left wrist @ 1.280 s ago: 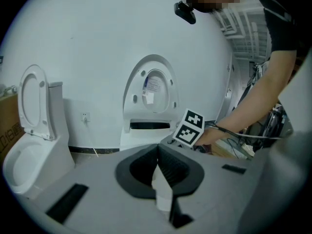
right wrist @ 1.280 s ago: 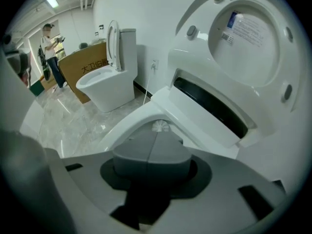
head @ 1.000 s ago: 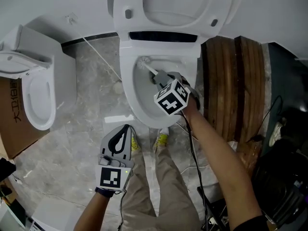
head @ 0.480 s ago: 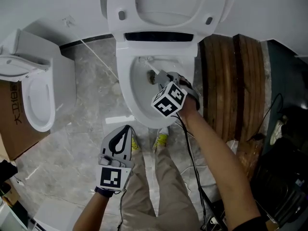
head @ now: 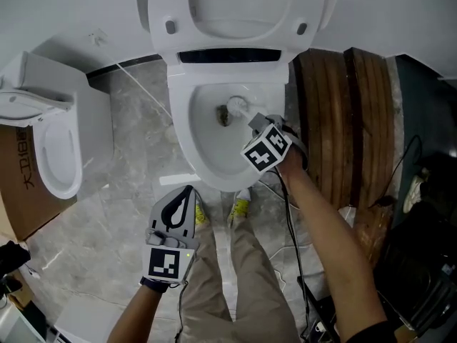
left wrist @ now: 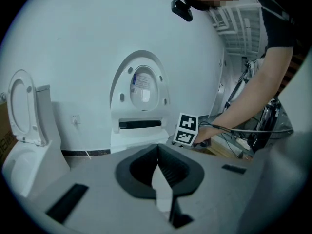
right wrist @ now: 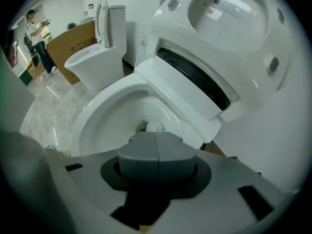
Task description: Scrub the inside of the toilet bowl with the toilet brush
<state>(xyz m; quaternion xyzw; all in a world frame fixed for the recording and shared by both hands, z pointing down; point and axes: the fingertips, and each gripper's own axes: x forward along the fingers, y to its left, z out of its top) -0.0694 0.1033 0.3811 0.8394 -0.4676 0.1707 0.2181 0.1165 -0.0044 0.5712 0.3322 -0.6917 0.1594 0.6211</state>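
Grey marbled floor tiles (head: 128, 156) ran up to a plain white wall. Against the wall stood the white ceramic toilet bowl (head: 183, 131), with its white lid and seat (head: 235, 9) tipped upright.

Down in the bowl, just beside the dark drain opening (head: 223, 118), sat the round bristled head of the white toilet brush (head: 238, 107). Its thin handle slanted down-right in the head view into the right claw (head: 255, 123). In the right gripper view that claw (right wrist: 157, 139) was clenched, its two grey jaws pressed together along a single seam. The pale brush head (right wrist: 155, 126) peeked out just beyond their tips, low against the bowl's inner wall (right wrist: 112, 106). The handle itself was hidden beneath the jaws. The black-and-white marker cube (head: 268, 150) on this gripper hung over the right side of the bowl.

The left claw (head: 188, 190) was well apart from the brush, low in front of the bowl and above the person's beige trousers (head: 243, 277). In the left gripper view its dark jaws (left wrist: 157, 150) met at the tips with nothing gripped between them, and they pointed toward the toilet.

To the left stood a second white toilet (head: 50, 145) with its lid raised, and a brown cardboard box (head: 18, 184) lay just beside it. To the right of the bowl was a dark slatted wooden panel (head: 350, 113). A thin black cable (head: 285, 216) trailed from the right gripper along the person's bare forearm (head: 321, 241).
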